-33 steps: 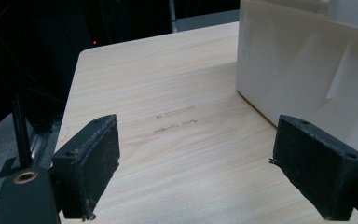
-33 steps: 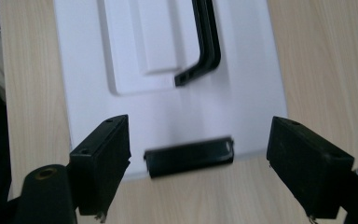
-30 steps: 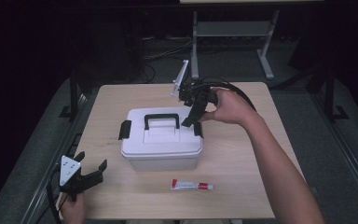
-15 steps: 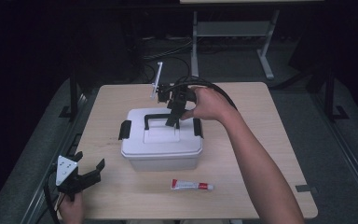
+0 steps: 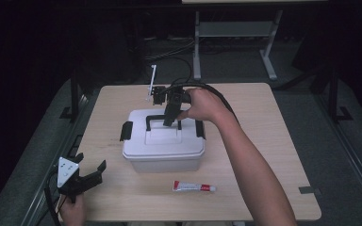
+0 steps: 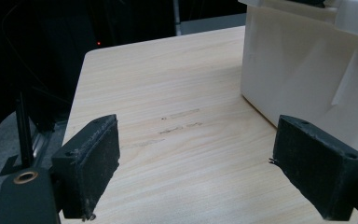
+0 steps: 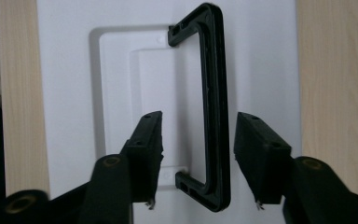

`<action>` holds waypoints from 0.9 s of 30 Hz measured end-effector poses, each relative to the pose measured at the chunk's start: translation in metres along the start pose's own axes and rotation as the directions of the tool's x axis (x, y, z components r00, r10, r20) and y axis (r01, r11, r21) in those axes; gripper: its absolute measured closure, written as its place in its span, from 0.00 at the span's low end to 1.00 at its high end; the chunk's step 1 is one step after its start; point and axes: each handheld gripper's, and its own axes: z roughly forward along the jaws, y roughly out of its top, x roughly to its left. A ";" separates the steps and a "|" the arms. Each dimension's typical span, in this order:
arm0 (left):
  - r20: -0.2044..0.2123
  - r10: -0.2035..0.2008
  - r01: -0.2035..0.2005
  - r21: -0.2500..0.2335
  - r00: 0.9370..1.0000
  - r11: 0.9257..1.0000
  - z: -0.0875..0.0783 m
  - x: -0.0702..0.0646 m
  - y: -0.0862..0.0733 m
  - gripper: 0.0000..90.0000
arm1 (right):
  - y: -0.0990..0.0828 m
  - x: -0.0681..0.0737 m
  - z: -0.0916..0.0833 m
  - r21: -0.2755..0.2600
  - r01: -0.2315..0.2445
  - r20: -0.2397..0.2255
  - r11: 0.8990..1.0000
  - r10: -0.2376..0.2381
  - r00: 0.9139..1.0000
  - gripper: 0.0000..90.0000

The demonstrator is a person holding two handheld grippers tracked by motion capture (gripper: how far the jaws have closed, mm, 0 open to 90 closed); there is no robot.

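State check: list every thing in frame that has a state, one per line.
white box: lid on, resting on the table
black handle: raised, between the right jaws, pads not yet touching
side latches: appear flipped out
tube: lying flat, capped, in front of the box
right hand-held gripper: jaws just closing around the handle
left hand-held gripper: open, nothing between the jaws

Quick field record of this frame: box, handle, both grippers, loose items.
box: white plastic lidded box, mid wooden table, black side latches
handle: black carry handle, raised off the lid, between right jaws
right gripper: above lid, jaws just closing on handle, pads not yet touching
left gripper: open, nothing between its jaws, near-left table corner
loose: red-and-white tube, in front of box
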 end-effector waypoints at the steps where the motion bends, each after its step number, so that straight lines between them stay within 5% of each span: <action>1: 0.000 -0.003 0.003 -0.002 1.000 1.000 0.000 0.000 0.000 0.15 | 0.001 0.000 -0.001 -0.003 -0.001 -0.004 1.000 0.001 1.000 0.63; 12: -0.015 0.002 -0.002 0.001 1.000 1.000 0.000 0.000 -0.001 0.15 | 0.008 0.003 -0.002 0.001 0.035 -0.001 0.999 -0.035 0.999 0.76; 27: -0.026 0.006 -0.006 0.004 1.000 1.000 -0.001 0.002 -0.001 0.15 | 0.022 0.012 0.006 0.076 0.091 -0.012 0.993 -0.091 0.996 0.89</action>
